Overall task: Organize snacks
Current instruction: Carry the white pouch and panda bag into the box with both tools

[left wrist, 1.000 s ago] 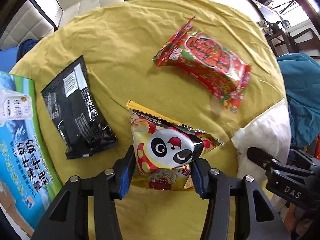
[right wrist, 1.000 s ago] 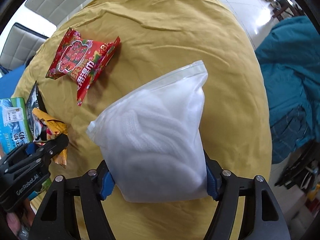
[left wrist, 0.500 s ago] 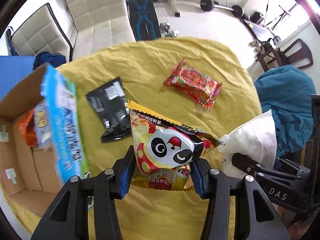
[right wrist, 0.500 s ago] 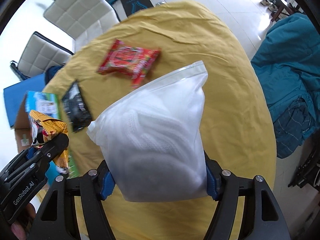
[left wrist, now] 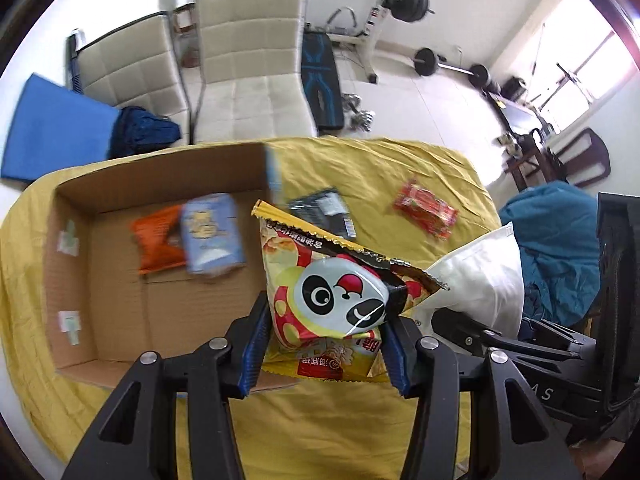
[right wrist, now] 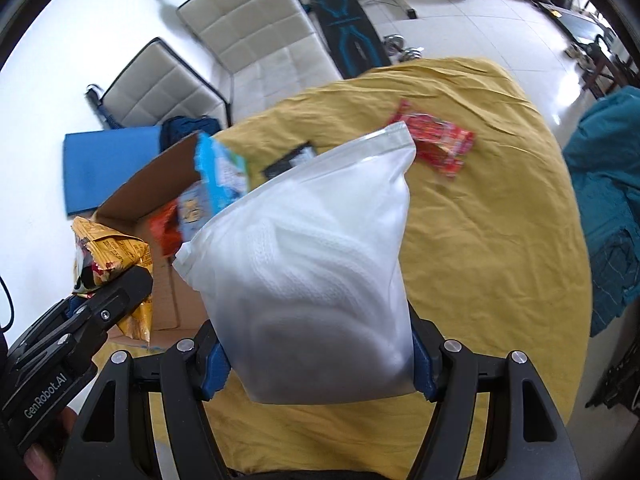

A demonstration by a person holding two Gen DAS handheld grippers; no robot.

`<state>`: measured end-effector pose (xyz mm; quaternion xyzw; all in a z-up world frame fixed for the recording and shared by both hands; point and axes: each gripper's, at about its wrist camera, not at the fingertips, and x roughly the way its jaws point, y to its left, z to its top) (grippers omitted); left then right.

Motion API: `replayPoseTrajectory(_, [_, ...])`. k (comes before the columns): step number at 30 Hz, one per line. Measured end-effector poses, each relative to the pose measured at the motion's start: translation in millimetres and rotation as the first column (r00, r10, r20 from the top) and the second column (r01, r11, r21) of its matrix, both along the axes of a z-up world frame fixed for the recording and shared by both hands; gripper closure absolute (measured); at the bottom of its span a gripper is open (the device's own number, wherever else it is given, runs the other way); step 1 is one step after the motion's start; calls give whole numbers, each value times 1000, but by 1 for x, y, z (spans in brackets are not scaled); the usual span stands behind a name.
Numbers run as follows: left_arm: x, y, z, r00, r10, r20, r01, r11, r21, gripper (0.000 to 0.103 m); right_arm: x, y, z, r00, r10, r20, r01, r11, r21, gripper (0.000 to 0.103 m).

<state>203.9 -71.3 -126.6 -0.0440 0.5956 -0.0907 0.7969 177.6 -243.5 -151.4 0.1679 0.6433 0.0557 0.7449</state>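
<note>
Both grippers loaded above the worktop [left wrist: 340, 432].
We find the left gripper [left wrist: 326, 354] jaws clamping a panda packet [left wrist: 332, 296], the right gripper [right wrist: 320, 364] jaws clamping a white pouch [right wrist: 316, 264].

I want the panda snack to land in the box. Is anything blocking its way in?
Nothing visible blocks it. The panda bag, held in the left gripper, hangs by the open box. Two packets lie at the far side, with bare floor nearer.

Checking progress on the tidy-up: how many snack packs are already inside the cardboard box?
2: an orange pack and a light blue pack side by side on the cardboard box floor; more may be hidden.
</note>
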Motion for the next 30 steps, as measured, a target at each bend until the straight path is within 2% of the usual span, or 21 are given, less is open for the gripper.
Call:
replayPoseTrajectory(8, [-10, 108, 16, 993, 114, 19, -114, 993, 21, 56, 17, 115, 11, 995, 101, 7, -101, 994, 52, 30])
replayPoseTrajectory(15, [-12, 185, 3, 982, 190, 13, -191, 977, 92, 56, 29, 200, -14, 991, 131, -40, -131, 991, 15, 30])
replayPoseTrajectory(21, [-8, 221, -27, 978, 209, -22, -204, 970, 132, 56, 37, 225, -56, 987, 122, -106, -127, 991, -35, 30])
replayPoseTrajectory(30, [15, 248, -79, 972, 212, -101, -194, 968, 160, 56, 51, 238, -119, 975, 100, -197, -123, 986, -111, 30])
